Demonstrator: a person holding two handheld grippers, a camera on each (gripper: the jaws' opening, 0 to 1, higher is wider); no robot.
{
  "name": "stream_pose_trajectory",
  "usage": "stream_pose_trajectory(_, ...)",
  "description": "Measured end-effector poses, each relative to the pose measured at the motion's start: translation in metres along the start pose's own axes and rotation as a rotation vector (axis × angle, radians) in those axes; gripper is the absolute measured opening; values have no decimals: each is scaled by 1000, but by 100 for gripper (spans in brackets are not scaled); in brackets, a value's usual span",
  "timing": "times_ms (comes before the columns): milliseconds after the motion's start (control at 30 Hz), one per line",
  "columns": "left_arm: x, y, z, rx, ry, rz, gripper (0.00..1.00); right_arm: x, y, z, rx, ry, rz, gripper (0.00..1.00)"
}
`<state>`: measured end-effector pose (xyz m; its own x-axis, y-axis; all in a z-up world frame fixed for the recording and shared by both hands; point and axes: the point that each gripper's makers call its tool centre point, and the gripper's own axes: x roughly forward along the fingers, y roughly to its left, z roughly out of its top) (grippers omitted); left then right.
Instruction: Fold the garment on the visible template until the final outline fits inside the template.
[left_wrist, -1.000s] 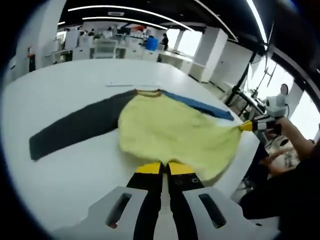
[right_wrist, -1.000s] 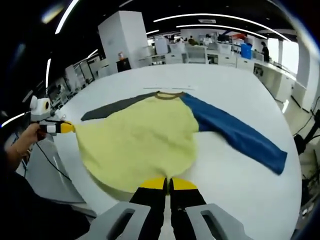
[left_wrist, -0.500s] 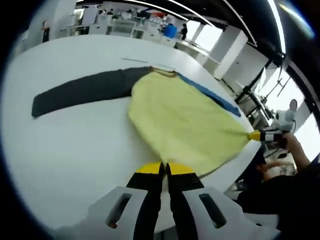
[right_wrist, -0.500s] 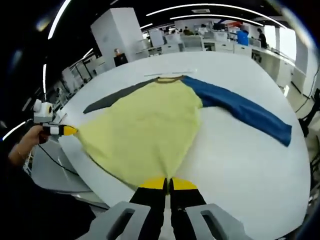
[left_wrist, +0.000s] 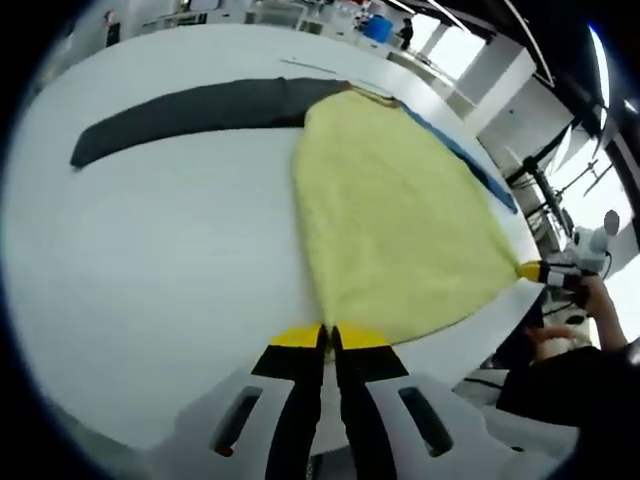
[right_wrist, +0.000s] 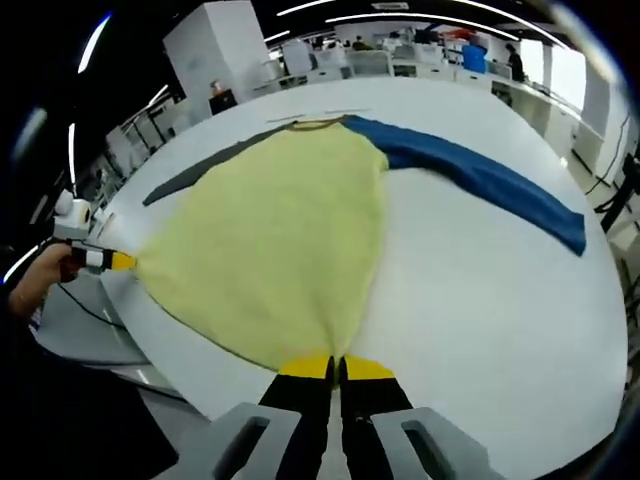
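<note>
White round table, broad and bare apart from the garment, with an open office hall at 12 o'clock beyond it. Garment: yellow body spread flat across the table, neck toward 12 o'clock, hem drawn taut along the near table edge. Dark grey sleeve laid out toward 10 o'clock in the left gripper view; blue sleeve laid out toward 2 o'clock in the right gripper view. Left gripper, jaws pressed together on one hem corner of the garment at 6 o'clock. Right gripper, jaws likewise clamped on the opposite hem corner. A person's hand at 9 o'clock in the right gripper view.
</note>
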<state>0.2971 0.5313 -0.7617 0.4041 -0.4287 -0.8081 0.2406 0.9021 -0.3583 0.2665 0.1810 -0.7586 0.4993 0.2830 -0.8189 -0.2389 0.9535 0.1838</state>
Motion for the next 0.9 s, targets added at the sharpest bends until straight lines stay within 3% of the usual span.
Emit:
stream_pose_trajectory(267,-1,3,-4,37,-1,32,10,2,-1,-3,13,5,14,1)
stream_pose_trajectory(567,-10,-9,15,161,-109,10,44,-12,-7,24,68,-110,43,45)
stream_pose_trajectory(667,-12,-15,27,236,-177,-12,54,-16,-10,34,69,-147,52,56)
stream_pose_trajectory(900,-14,-29,37,279,-236,-56,71,-20,-28,50,39,-189,24,75)
